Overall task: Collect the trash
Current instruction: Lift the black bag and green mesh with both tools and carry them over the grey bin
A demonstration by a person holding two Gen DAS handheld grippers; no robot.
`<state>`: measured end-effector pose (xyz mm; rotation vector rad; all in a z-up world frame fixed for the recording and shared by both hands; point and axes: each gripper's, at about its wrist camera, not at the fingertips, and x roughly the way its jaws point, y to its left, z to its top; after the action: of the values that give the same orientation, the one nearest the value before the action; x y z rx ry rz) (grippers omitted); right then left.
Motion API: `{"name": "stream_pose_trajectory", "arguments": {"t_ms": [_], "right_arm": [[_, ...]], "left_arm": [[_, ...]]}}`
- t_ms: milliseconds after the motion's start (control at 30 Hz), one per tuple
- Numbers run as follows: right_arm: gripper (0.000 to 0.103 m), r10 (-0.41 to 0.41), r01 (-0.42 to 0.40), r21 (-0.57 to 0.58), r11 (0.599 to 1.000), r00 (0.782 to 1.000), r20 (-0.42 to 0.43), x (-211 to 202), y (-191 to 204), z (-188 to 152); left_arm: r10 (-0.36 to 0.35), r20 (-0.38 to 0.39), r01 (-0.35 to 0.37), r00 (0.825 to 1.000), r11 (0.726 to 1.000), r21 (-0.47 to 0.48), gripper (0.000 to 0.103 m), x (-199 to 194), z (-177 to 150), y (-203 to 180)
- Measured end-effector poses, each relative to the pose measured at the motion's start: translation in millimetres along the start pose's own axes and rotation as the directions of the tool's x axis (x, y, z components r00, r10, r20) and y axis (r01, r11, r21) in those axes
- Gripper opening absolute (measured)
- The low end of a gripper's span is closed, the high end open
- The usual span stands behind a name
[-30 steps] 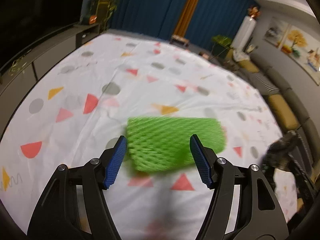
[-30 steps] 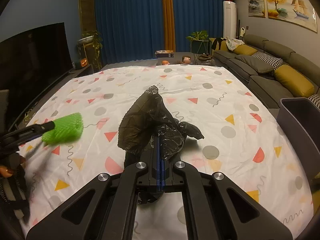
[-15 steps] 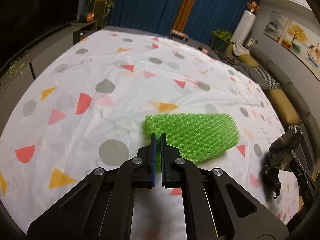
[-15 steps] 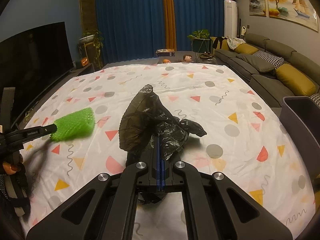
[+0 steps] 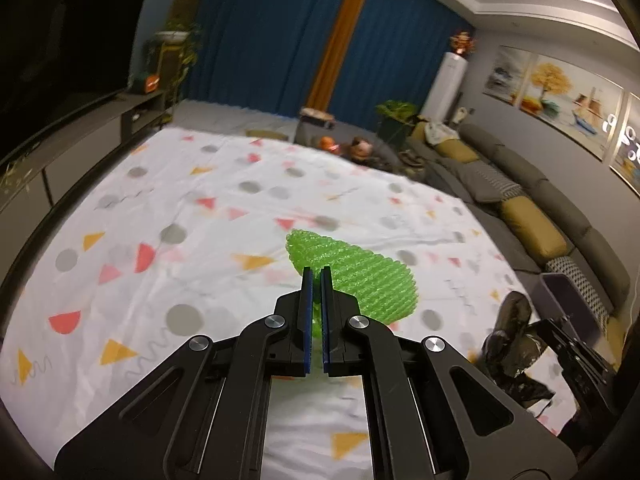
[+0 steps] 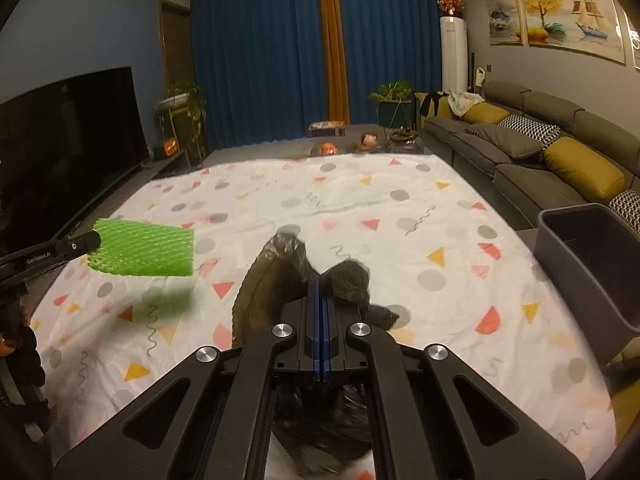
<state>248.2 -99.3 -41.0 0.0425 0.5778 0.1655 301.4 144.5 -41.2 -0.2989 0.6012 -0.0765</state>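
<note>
My left gripper [image 5: 315, 276] is shut on one end of a green foam net sleeve [image 5: 360, 276], which sticks out past its pads and hangs above the patterned sheet [image 5: 168, 240]. From the right wrist view the same green foam net sleeve [image 6: 146, 247] floats at the left, held by the left gripper [image 6: 90, 240], with its shadow on the sheet below. My right gripper [image 6: 319, 284] is shut on a crumpled black plastic bag [image 6: 272, 280] that bulges up around its fingers. In the left wrist view the black plastic bag [image 5: 510, 336] shows at the lower right.
A grey bin [image 6: 592, 256] stands open at the sheet's right edge. A grey sofa [image 6: 540, 152] with yellow cushions runs along the right wall. A dark TV [image 6: 68, 136] on a low cabinet lines the left side. Small toys and a plant [image 6: 394, 96] sit beyond the sheet's far edge.
The left gripper's jaws went from wide open around the green net to shut on it, then lifted it off the sheet. The right gripper kept its hold on the black bag and rose slightly.
</note>
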Motion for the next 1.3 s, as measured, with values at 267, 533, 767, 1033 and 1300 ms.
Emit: {"name": "stream_pose_trajectory", "arguments": {"t_ms": [267, 533, 767, 1033, 1300], "right_arm": [[0.001, -0.017, 0.016, 0.020, 1.000, 0.998, 0.059, -35, -29, 6], [0.001, -0.103, 0.096, 0.061, 0.994, 0.987, 0.125, -65, -81, 22], [0.001, -0.245, 0.223, 0.139, 0.965, 0.955, 0.168, -83, -153, 42], [0.001, -0.380, 0.346, 0.225, 0.911, 0.916, 0.132, -79, -239, 47], [0.001, -0.417, 0.390, 0.255, 0.885, 0.907, 0.063, -62, -291, 27]], "left_arm": [[-0.101, 0.016, 0.099, 0.995, 0.993, 0.065, 0.002, -12, 2, -62], [-0.205, -0.001, 0.202, 0.979, 0.967, 0.154, 0.002, 2, 5, -150], [-0.308, -0.039, 0.309, 0.950, 0.926, 0.215, 0.002, 31, 5, -251], [-0.410, -0.089, 0.418, 0.908, 0.866, 0.275, 0.002, 76, -11, -365], [-0.458, -0.202, 0.500, 0.865, 0.816, 0.289, 0.003, 128, -48, -425]]}}
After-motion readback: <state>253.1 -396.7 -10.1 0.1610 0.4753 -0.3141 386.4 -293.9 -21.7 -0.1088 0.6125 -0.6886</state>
